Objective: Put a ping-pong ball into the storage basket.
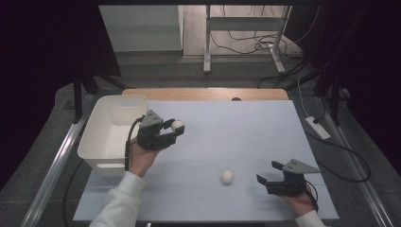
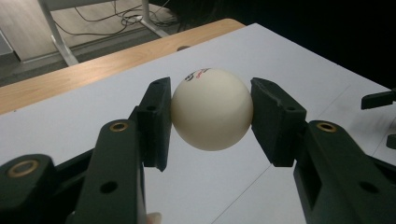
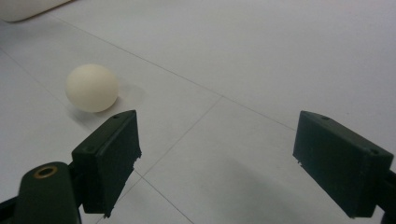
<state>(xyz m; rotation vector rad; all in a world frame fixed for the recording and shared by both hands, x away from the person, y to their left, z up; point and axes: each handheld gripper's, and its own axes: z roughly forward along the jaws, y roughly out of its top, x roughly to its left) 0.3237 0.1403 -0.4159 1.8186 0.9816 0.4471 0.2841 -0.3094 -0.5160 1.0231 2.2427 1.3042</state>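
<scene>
The left gripper [image 2: 211, 109] pinches a ball [image 2: 211, 108] beside the bin [image 1: 111, 130]; the smooth ball may slip out. The right gripper [image 3: 217, 163] stands open near a second ball [image 3: 92, 87].

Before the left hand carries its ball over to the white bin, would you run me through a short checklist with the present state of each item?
1. Left gripper shut on the held ball, both pads pressing its sides: ok.
2. Held ball lifted off the table: ok.
3. White bin beside the left hand, open top unobstructed: ok.
4. Inside of the bin free of other things: cannot tell.
5. Right gripper open, nothing between its jaws: ok.
6. Second ball at rest on the table, apart from both grippers: ok.
</scene>
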